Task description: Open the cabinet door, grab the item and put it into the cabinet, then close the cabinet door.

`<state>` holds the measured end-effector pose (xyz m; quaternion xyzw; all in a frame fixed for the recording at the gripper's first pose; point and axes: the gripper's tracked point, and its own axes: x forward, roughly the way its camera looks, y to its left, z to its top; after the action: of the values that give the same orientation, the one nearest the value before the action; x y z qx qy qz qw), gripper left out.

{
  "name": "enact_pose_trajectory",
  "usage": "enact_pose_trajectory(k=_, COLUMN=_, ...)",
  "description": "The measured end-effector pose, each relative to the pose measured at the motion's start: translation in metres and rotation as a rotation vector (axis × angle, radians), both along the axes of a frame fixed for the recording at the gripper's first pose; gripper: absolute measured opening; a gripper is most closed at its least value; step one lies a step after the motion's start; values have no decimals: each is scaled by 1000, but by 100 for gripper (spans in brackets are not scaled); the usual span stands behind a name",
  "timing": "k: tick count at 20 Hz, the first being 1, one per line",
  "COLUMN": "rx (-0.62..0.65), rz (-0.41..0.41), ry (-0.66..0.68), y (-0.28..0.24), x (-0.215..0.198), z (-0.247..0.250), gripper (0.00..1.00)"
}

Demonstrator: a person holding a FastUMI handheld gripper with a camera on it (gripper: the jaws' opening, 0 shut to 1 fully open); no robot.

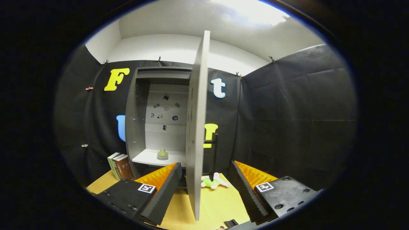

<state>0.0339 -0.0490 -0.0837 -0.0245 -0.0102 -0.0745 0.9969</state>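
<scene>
A grey cabinet [138,121] stands at the back of the wooden table [217,204]. Its door [196,127] is swung open toward me, seen edge-on, and its lower edge reaches down between my fingers. A dark handle [214,150] shows on the door's right side. On the white shelf [145,157] inside sits a small green pear-shaped item [162,154] on a round base. A green and white plush toy [212,182] lies on the table just right of the door, beyond my fingers. My gripper [206,169] is open, with one finger on each side of the door, touching nothing.
Some books [121,166] stand upright to the left of the cabinet. Black cloth walls close in the booth at the left, back and right. A small dark object [230,223] lies at the table's near edge.
</scene>
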Motion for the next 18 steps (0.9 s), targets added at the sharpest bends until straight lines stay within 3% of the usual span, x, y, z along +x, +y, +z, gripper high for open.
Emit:
enact_pose_trajectory(k=3, rx=5, rz=37, ry=4, y=-33, x=15, z=-3, gripper=97)
enact_pose_trajectory(k=10, rx=31, rz=263, ry=41, y=-34, x=55, z=-19, gripper=98)
enact_pose_trajectory(k=18, rx=104, rz=367, ry=67, y=-13, x=72, z=-19, gripper=95)
